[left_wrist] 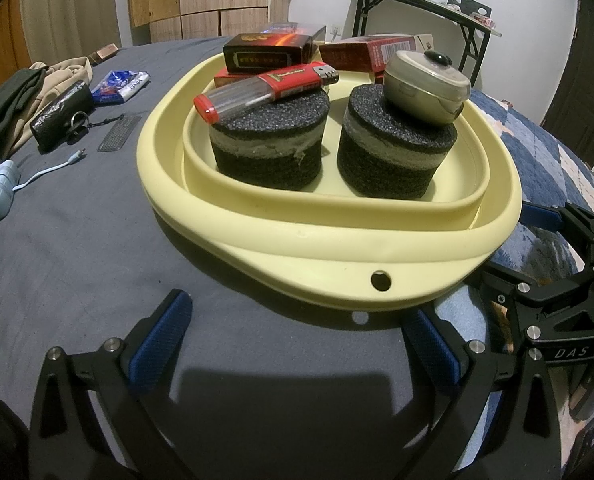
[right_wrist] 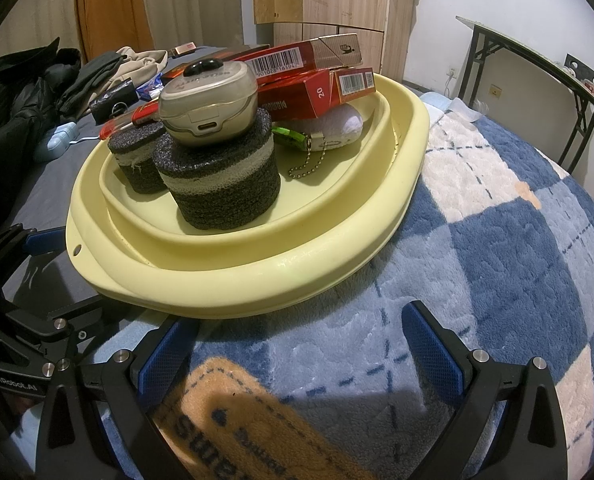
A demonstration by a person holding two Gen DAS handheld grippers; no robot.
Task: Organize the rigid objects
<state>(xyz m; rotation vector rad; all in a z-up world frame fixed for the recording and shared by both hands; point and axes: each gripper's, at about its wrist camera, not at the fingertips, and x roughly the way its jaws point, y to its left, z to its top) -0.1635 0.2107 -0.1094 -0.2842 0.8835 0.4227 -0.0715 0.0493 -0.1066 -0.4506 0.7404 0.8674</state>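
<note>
**Both claws spread and empty in front of a loaded yellow basin**

The bed takes up most of both views: a grey sheet (left_wrist: 77, 260) under the left claw and a blue-and-white checked fleece blanket (right_wrist: 497, 240) under the right claw. Straight ahead of both claws sits the pale yellow basin (left_wrist: 337, 248), a shallow tub with a rolled rim and a small hole in the near lip; its near edge lies just beyond the left claw's fingertips.

Inside the basin, two black-and-grey foam cylinders stand upright side by side. The left foam cylinder (left_wrist: 271, 140) carries a red-and-clear lighter (left_wrist: 265, 90) lying across its top. The right foam cylinder (left_wrist: 395, 152) carries a beige earbud case (left_wrist: 427, 86), tilted, with a dark button on its lid. Behind them, at the basin's far side, red and dark cigarette packs (right_wrist: 317, 80) are stacked, and a white plush keychain (right_wrist: 329, 130) with a ball chain lies under them.

The left claw (left_wrist: 297, 348) has its blue-padded fingers wide apart, gripping nothing, low over the grey sheet. The right claw (right_wrist: 301, 352) is likewise spread and empty, over the blanket, near the basin's rim.

Far to the left of the left claw, clothes (left_wrist: 25, 96) and a black pouch (left_wrist: 59, 114) lie on the sheet.
</note>
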